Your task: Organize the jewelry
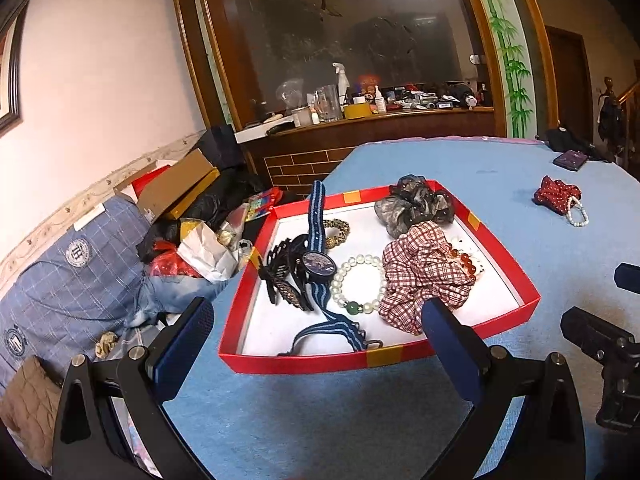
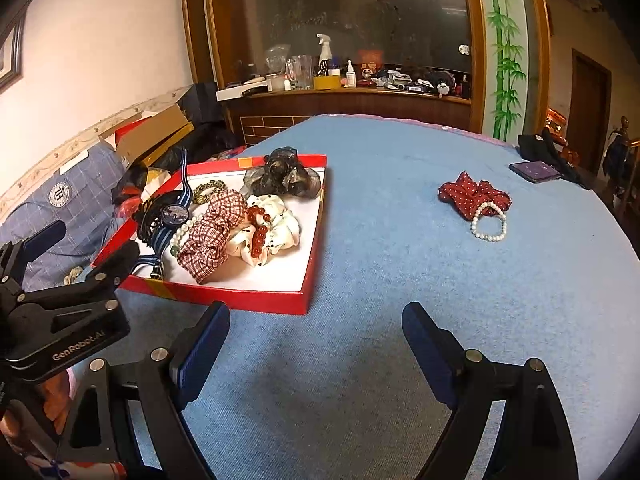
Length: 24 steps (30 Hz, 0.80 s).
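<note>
both tools (image 1: 316, 336) (image 2: 316, 344) spread, angled downward, empty

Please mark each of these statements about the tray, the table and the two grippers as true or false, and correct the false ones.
1. The red dotted scrunchie lies inside the red tray. False: it lies on the blue tablecloth, apart from the tray.
2. A white bead bracelet touches that scrunchie. True.
3. The right gripper holds a bracelet. False: its jaws are open and empty.
4. The checked scrunchie is in the tray. True.
5. The left gripper is shut on the watch. False: it is open, and the watch lies in the tray.
</note>
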Available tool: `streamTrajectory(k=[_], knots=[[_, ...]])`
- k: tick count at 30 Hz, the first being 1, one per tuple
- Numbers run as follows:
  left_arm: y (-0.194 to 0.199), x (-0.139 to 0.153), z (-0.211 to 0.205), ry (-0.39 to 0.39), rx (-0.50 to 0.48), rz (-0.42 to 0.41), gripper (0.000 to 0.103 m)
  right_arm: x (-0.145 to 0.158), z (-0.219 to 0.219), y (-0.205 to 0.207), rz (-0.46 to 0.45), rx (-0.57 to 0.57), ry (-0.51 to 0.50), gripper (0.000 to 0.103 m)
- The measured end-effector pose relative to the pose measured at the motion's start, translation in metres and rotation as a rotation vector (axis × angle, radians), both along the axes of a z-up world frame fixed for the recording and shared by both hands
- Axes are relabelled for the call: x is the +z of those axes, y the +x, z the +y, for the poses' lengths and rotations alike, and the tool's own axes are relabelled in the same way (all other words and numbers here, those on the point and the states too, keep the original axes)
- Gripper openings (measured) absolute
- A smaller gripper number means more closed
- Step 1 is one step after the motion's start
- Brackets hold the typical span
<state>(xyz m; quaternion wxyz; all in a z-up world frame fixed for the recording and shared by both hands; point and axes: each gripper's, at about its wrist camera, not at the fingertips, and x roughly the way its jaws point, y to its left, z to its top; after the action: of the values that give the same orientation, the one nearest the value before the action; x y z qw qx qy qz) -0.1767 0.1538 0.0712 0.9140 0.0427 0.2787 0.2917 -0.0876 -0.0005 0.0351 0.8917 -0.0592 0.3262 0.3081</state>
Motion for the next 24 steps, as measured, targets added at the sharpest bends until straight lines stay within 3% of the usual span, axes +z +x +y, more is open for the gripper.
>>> streamTrajectory(k=[8, 24], knots=[[0.0, -0.003, 0.012, -0.014, 0.033, 0.02, 0.103, 0.003, 0.003, -0.007, -0.048, 0.002, -0.024, 0.092], [0.009, -0.011, 0.023, -0.072, 0.04, 0.061, 0.103, -0.003, 0.007, -0.002, -0.02, 0.001, -0.056, 0.093]])
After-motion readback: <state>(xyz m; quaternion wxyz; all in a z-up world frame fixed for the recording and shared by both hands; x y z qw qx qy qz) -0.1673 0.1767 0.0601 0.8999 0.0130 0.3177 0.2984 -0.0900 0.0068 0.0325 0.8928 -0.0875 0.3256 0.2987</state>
